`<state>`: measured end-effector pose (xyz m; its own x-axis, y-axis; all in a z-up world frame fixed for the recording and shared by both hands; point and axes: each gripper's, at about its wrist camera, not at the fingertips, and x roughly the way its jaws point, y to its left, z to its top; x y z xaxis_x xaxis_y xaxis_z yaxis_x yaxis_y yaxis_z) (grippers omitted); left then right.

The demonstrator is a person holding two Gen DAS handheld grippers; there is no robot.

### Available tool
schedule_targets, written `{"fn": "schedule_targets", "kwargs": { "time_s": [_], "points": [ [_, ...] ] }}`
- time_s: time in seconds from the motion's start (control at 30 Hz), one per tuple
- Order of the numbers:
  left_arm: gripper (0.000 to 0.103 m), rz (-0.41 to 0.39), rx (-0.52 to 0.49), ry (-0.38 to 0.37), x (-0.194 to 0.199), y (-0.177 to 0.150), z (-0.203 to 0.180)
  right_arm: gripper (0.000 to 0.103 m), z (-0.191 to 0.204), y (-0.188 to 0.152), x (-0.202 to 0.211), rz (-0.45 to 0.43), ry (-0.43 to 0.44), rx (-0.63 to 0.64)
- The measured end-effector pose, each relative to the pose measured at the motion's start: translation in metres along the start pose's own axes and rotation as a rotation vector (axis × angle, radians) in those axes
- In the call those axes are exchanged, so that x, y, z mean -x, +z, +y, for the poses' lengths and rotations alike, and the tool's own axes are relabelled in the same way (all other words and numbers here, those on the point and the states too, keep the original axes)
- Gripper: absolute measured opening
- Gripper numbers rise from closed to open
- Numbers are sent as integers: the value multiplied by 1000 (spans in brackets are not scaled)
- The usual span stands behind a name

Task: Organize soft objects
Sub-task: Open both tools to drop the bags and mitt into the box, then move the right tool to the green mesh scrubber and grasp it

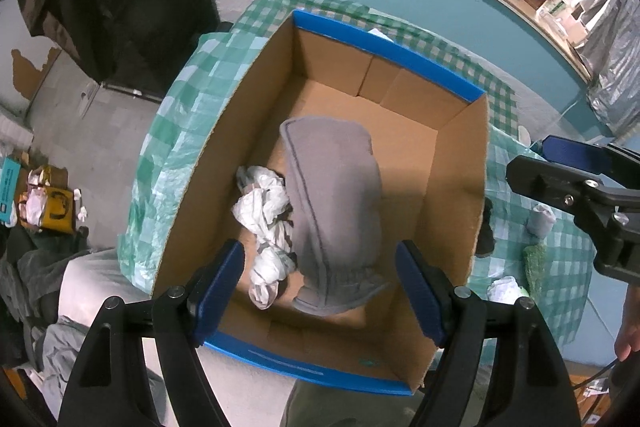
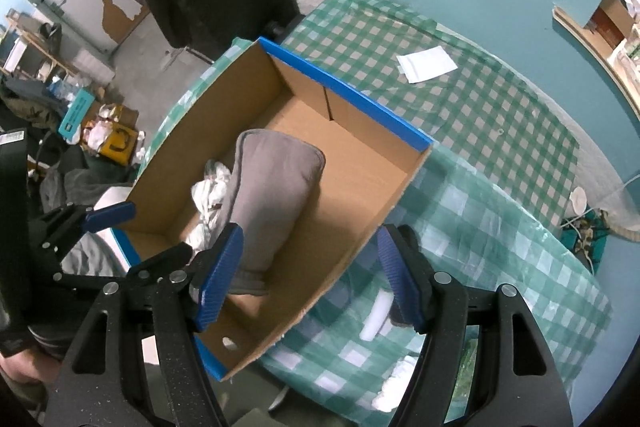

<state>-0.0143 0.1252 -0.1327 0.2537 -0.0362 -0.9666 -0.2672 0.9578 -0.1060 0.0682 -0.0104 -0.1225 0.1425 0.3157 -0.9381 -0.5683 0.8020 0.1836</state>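
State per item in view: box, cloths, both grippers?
cardboard box: open-topped, on the checked tablecloth
grey cloth: rolled, lying in the box, released
white cloth: crumpled, in the box beside the grey cloth
left gripper: open, empty, above the box
right gripper: open, empty, straddling the box's side wall

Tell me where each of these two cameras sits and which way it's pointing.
Left wrist: on the left gripper, looking steeply down into the open brown cardboard box with blue edges; the right gripper and a hand show at right.
Right wrist: on the right gripper, looking down over the box's side wall and the green checked tablecloth; the left gripper shows at left.
Shared: the box, rolled grey cloth, crumpled white cloth.
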Motion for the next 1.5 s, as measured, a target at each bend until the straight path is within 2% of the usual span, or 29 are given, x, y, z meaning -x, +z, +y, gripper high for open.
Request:
{"fn": "schedule_targets", "kwargs": {
  "time_s": [0.27,0.4,0.73,1.2,1.5],
  "points": [
    [79,-13,-48,23,11,-3,-19,71,-13,-11,15,-18,-15,-31],
    [79,6,-76,34,12,-3,-32,71,-22,-18,21,-21,-26,-43],
    [79,24,-128,17,12,-7,-70,72,-52,-37,35,-25,-50,-99],
    [79,83,-175,6,-1,-14,-113,72,-109,-79,52,-7,-103,-185],
    [79,132,-250,9,-18,-21,-150,72,-146,-108,60,5,-130,-254]
  ]
}}
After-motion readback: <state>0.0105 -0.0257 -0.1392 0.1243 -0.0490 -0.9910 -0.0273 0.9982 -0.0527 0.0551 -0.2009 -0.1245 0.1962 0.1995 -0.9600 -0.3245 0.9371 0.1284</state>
